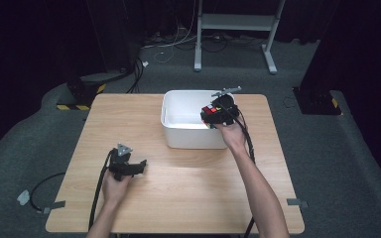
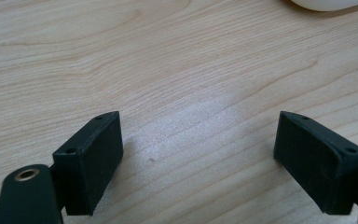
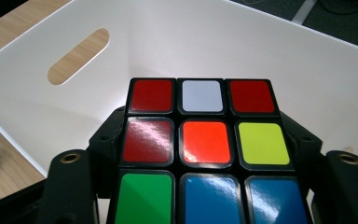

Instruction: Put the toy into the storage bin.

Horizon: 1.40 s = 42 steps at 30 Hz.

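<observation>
A scrambled puzzle cube [image 3: 204, 149] with red, white, orange, yellow, green and blue stickers sits between the jaws of my right gripper [image 3: 204, 140], which is shut on it. In the high view the right gripper [image 1: 213, 116] holds the cube [image 1: 209, 110] over the right end of the white bin [image 1: 178, 136]. The bin's inside wall [image 3: 261, 51], with an oval handle slot, rises behind the cube. My left gripper [image 1: 141, 164] rests low over the table's near left part, open. Its jaws [image 2: 198, 158] stand wide apart above bare wood with nothing between them.
The light wooden table [image 1: 178, 193] carries the bin at its back middle. Cables trail from both grippers over the near edge. Beyond the table are grey carpet, a white stand's legs [image 1: 235, 22] and black boxes with yellow-striped edges [image 1: 77, 96].
</observation>
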Motion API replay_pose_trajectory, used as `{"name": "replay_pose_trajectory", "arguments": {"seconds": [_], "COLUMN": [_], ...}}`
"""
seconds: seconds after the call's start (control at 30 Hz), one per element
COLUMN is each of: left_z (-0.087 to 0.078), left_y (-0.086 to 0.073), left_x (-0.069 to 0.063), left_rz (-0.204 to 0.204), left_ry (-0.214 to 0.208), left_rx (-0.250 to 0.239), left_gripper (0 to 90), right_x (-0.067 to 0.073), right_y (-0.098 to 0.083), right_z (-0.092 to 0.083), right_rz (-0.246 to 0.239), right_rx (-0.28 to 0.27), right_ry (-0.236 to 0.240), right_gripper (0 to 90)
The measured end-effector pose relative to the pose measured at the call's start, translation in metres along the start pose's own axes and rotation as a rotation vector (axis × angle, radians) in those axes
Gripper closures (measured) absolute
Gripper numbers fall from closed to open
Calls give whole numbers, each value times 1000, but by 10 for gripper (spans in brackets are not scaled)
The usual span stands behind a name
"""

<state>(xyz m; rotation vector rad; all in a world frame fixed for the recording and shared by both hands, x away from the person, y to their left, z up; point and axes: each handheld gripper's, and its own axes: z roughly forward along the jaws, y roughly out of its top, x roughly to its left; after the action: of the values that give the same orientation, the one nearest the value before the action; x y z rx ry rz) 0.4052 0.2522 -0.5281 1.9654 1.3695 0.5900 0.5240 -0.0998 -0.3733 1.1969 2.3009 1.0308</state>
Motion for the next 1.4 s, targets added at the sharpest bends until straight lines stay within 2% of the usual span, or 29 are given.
{"name": "replay_pose_trajectory", "arguments": {"seconds": [0.63,1.13,1.4], "left_z": [0,0,0], "left_y": [0,0,0], "left_x": [0,0,0], "left_rz": [0,0,2], "left_ry": [0,0,1], "left_rx": [0,0,0], "left_gripper": [158,158,158], "right_x": [-13,-25,-27], "right_y": [-14,-25,-30], "right_z": [-5,-8,-5], "right_rz": [30,60,57], "right_rx": [-1,-9,-8], "right_ry": [-34,-34,-36], "right_gripper": [337,336,332]}}
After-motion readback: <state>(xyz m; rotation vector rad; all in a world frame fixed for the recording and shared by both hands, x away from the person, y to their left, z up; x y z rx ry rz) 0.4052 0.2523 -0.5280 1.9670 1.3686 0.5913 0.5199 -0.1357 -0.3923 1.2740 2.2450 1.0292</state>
